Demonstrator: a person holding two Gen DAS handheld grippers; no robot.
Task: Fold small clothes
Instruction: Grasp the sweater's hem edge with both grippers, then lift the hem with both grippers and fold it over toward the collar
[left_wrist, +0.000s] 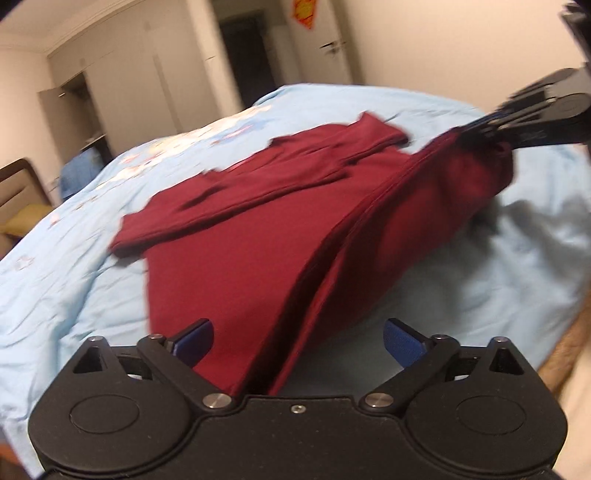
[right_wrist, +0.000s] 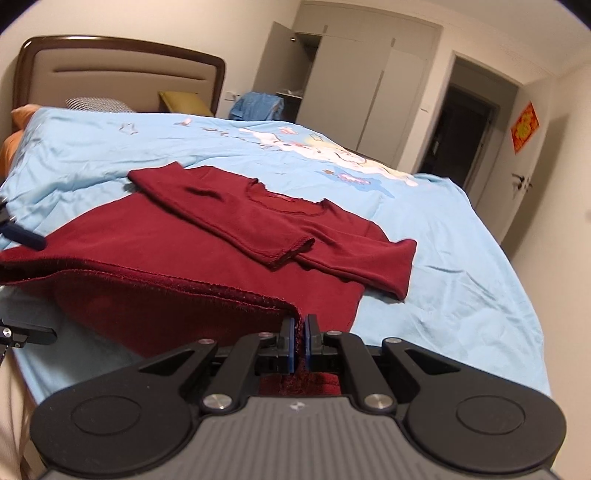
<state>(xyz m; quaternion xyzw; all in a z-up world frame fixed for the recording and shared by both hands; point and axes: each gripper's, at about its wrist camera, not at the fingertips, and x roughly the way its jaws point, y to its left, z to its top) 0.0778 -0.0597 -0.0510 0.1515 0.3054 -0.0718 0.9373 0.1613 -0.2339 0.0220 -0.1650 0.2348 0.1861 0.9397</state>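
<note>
A dark red long-sleeved top (left_wrist: 236, 236) lies on the light blue bedspread (left_wrist: 74, 258), both sleeves folded across its chest. My left gripper (left_wrist: 297, 345) is open, its blue pads either side of the raised hem edge, which runs between them. My right gripper (right_wrist: 299, 339) is shut on the other hem corner of the top (right_wrist: 207, 254) and holds it lifted off the bed. The right gripper also shows in the left wrist view (left_wrist: 480, 127), pinching the cloth at the far right. A left fingertip (right_wrist: 26, 236) shows at the left edge of the right wrist view.
The bedspread (right_wrist: 443, 266) covers a bed with a brown padded headboard (right_wrist: 110, 70) and pillows (right_wrist: 99, 104). A grey wardrobe (right_wrist: 351, 74), a dark doorway (right_wrist: 461, 125) and a door with a red hanging (right_wrist: 524, 127) stand beyond. The bed's edge runs close at my right (left_wrist: 565, 332).
</note>
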